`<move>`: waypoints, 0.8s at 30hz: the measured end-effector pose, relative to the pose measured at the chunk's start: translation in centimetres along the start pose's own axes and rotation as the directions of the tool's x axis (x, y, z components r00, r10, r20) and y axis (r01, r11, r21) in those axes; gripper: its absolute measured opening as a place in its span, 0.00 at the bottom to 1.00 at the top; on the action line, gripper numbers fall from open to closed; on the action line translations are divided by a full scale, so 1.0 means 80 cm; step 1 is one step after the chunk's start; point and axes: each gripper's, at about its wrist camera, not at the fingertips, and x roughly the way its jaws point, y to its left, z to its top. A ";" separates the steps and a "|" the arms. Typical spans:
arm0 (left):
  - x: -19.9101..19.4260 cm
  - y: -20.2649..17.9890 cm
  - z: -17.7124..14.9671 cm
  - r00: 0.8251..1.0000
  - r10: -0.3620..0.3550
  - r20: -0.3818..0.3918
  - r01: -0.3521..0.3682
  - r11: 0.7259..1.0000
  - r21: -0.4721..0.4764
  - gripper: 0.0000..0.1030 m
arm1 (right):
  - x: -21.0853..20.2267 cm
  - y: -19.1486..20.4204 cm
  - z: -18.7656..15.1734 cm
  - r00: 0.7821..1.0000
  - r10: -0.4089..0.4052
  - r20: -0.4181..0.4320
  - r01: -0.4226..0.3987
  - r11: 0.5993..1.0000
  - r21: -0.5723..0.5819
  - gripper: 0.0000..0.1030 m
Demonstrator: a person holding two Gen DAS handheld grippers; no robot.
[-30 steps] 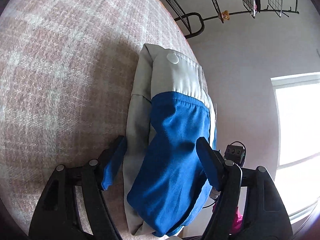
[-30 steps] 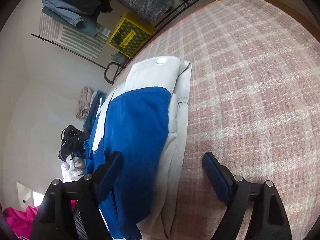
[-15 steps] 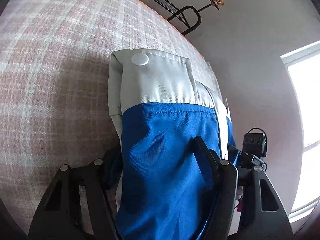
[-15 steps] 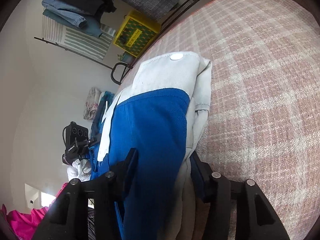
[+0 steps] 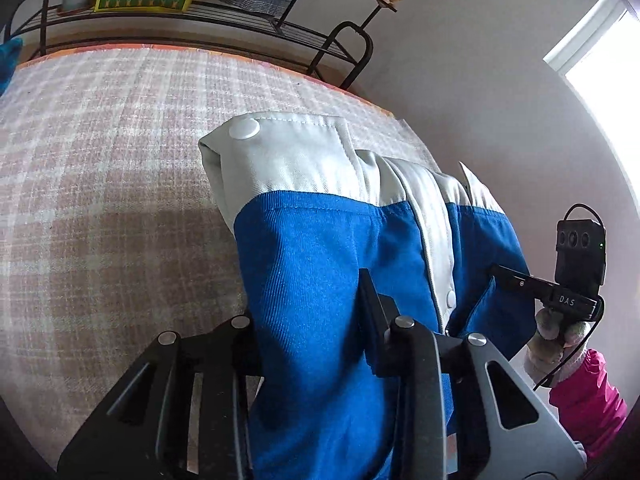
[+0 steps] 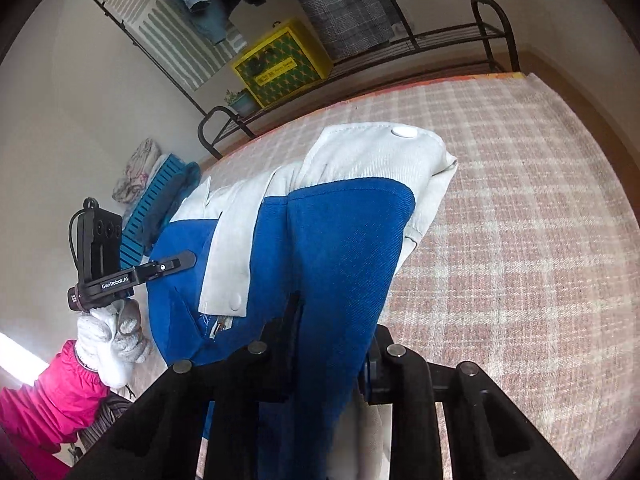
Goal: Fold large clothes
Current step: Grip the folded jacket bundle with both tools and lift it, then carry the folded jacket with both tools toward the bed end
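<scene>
Both claws grip the near end of the blue-and-grey jacket (image 5: 320, 264), which lies lengthwise on the pink plaid bed cover (image 5: 100, 168). The left gripper (image 5: 308, 320) and the right gripper (image 6: 332, 344) have just been closing; fabric is pinched between each pair of jaws. Its snap-buttoned hem points toward twelve o'clock.

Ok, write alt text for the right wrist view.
The right gripper pinches a folded blue and white jacket over a pink checked bed. At left, a gloved hand holds the left gripper.
</scene>
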 end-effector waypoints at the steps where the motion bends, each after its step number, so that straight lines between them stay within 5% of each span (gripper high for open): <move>1: -0.006 -0.002 -0.002 1.000 -0.005 0.004 0.005 1.000 0.001 0.29 | -0.005 0.010 0.001 1.000 -0.009 0.005 0.009 1.000 -0.014 0.21; 16: -0.148 0.008 -0.035 0.993 -0.006 0.116 0.000 0.999 0.050 0.25 | -0.046 0.195 -0.015 0.980 -0.189 0.069 0.200 0.945 -0.258 0.19; 24: -0.255 0.025 -0.053 0.976 0.032 0.214 -0.047 0.997 0.066 0.25 | -0.053 0.306 -0.026 0.976 -0.177 0.123 0.211 0.906 -0.368 0.19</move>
